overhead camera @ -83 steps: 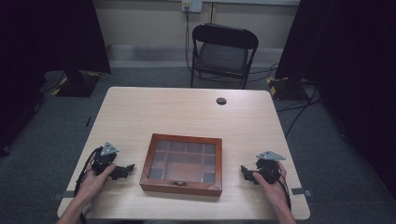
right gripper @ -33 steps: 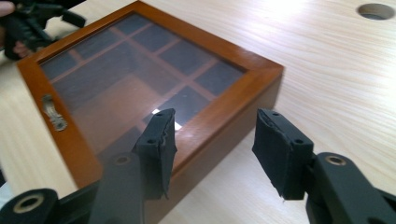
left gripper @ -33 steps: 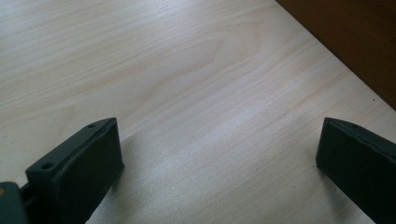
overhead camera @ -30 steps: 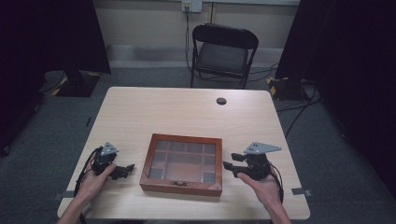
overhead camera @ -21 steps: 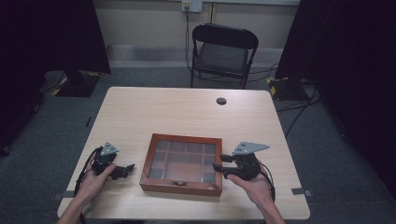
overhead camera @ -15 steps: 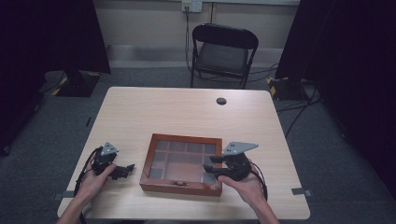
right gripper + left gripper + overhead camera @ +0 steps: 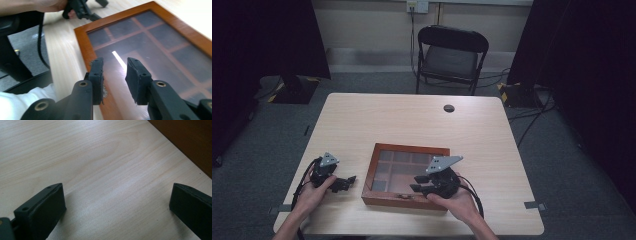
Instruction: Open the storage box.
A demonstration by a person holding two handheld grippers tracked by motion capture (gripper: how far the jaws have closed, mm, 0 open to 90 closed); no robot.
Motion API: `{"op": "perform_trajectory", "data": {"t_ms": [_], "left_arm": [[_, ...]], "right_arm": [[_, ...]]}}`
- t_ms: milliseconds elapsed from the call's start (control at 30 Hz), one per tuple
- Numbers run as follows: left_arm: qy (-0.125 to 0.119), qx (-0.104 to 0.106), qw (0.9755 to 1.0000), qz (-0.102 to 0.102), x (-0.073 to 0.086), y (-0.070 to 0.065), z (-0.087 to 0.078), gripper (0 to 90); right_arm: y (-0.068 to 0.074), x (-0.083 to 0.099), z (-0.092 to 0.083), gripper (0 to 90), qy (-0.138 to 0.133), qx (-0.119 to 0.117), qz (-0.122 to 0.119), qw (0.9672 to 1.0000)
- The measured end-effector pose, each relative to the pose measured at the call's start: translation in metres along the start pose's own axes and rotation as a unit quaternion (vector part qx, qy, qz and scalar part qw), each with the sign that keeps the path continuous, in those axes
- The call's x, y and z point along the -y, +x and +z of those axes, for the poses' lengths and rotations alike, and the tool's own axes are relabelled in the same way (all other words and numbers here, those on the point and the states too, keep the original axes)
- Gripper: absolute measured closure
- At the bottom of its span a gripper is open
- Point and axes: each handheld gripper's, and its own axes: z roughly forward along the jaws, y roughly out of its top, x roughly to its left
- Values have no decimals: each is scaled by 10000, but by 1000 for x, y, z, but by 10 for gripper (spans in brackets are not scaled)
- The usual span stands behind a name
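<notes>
A shallow wooden box [image 7: 411, 148] with a glass lid over dark compartments lies shut at the table's front middle. My right gripper [image 7: 417, 184] hovers over its front right part and points left. In the right gripper view its jaws [image 7: 113, 67] stand a narrow gap apart above the glass near the box's front frame [image 7: 82, 37]. They have just been closing, with nothing between them. My left gripper [image 7: 348, 181] rests on the table left of the box, its jaws [image 7: 116, 202] wide open over bare wood.
The box's brown side [image 7: 190, 142] stands close beside the left gripper. A small black disc [image 7: 449, 108] lies at the table's far side. A black folding chair [image 7: 451, 52] stands beyond the table. The table [image 7: 492, 150] has bare wood right of the box.
My right gripper has moved left, from the table beside the box to above its front right part, and its jaws have narrowed. The left gripper and the box have stayed put.
</notes>
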Motion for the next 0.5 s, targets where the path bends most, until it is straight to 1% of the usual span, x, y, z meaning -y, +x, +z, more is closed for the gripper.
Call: {"op": "perform_trajectory", "data": {"t_ms": [133, 200, 300, 333, 367, 500], "left_arm": [[0, 0, 10000, 2, 0, 0, 0, 0], [-3, 0, 10000, -1, 0, 0, 0, 0], [-7, 3, 10000, 2, 0, 0, 0, 0], [-4, 2, 10000, 0, 0, 0, 0, 0], [5, 4, 10000, 2, 0, 0, 0, 0], [-2, 1, 10000, 1, 0, 0, 0, 0]], "right_arm": [[5, 0, 12, 699, 143, -135, -87, 9998], [5, 0, 18, 729, 217, -178, -149, 9995], [7, 1, 26, 753, 280, -316, -173, 9990], [7, 1, 29, 757, 317, -309, -199, 9988], [7, 1, 30, 764, 343, -319, -233, 9986], [6, 2, 33, 769, 352, -389, -209, 9984]]}}
